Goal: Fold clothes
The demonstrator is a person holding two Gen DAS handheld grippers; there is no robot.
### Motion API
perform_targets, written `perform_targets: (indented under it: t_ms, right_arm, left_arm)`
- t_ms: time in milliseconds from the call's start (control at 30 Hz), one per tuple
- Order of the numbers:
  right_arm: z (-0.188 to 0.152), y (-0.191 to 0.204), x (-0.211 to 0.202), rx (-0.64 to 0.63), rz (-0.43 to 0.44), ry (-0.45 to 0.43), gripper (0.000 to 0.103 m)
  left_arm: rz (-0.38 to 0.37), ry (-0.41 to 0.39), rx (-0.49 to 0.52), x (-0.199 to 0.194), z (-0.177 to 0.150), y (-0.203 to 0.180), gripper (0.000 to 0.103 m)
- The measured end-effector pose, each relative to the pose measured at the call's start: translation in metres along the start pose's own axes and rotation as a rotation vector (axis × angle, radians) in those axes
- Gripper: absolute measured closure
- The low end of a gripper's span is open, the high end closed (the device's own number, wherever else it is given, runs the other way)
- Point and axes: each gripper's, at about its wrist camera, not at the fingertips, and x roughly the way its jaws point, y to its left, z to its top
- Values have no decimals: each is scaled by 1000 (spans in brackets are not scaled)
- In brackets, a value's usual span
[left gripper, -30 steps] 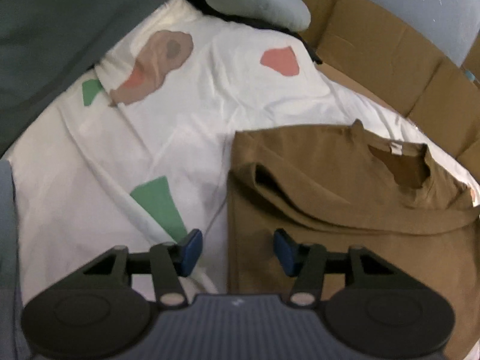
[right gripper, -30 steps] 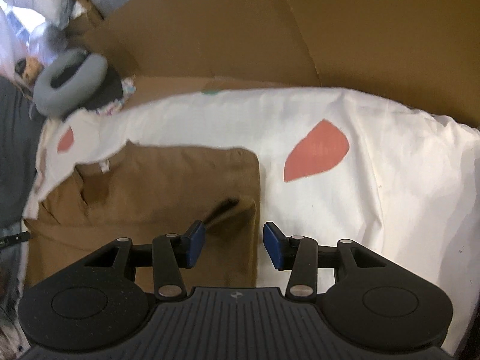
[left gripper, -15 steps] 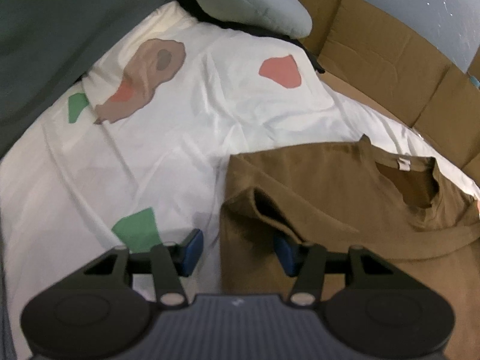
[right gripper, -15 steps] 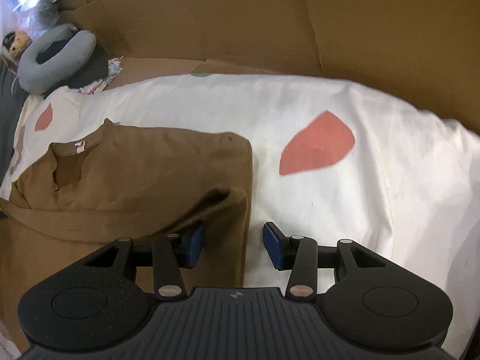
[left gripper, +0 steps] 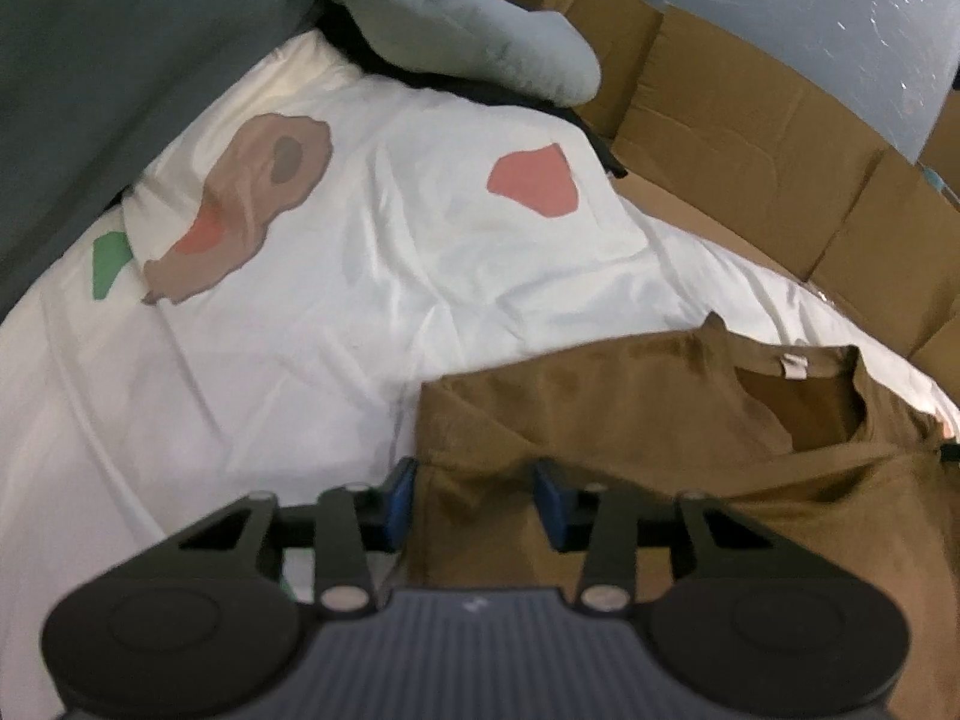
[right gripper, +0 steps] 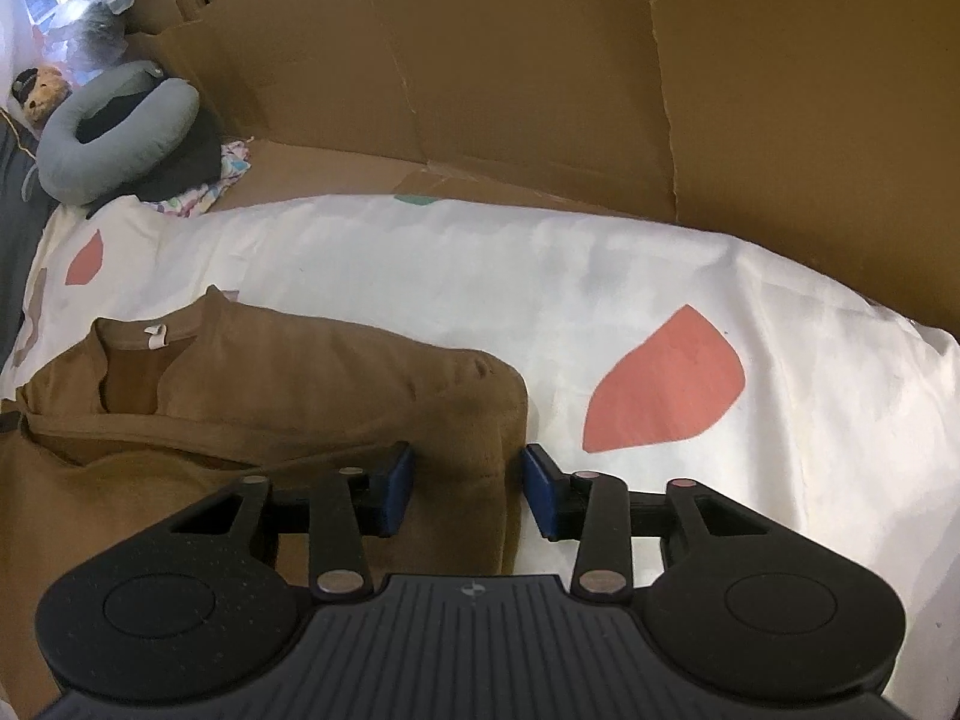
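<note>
A brown t-shirt (left gripper: pixel 660 420) lies on the white bed sheet (left gripper: pixel 360 300), its sleeves folded in and its collar with a white tag facing away. My left gripper (left gripper: pixel 474 498) straddles the shirt's left folded edge. Its jaws are closing with the cloth between the blue pads (left gripper: pixel 399 495), which do not pinch it. In the right wrist view the same t-shirt (right gripper: pixel 270 378) shows its right folded edge between the closing jaws of my right gripper (right gripper: pixel 467 495). There too the pads (right gripper: pixel 540 501) stand apart from the cloth.
The sheet (right gripper: pixel 540 300) carries red, green and brown patches. A grey neck pillow (left gripper: pixel 480 42) on dark cloth lies at the far end of the bed, shown as the pillow (right gripper: pixel 120 126) in the right view. Cardboard walls (right gripper: pixel 540 90) line the far side. A dark grey cover (left gripper: pixel 90 60) borders the left.
Both grippers moved onto the shirt's side edges, so the cloth now sits between each pair of pads. Both pairs of jaws have narrowed.
</note>
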Motion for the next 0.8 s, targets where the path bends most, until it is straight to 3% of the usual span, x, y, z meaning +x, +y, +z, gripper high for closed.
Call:
perform_targets:
  t_ms: [200, 267, 333, 467, 633, 800]
  right_arm:
    - [-1, -1, -1, -20, 9, -14, 67]
    - [-3, -1, -3, -35, 2, -24, 78]
    - [-4, 1, -6, -50, -11, -37, 82]
    - [-4, 4, -13, -66, -35, -60, 97]
    - [-6, 5, -29, -67, -66, -104, 99]
    - [-4, 6, -43, -61, -79, -131, 99]
  left_arm:
    - [8, -17, 20, -7, -3, 1, 81]
    - [11, -26, 13, -11, -3, 3, 87]
    - [14, -33, 5, -14, -4, 4, 92]
    - [25, -66, 15, -24, -7, 3, 95]
    - [50, -116, 32, -40, -6, -1, 97]
    - [75, -91, 22, -40, -7, 1, 97]
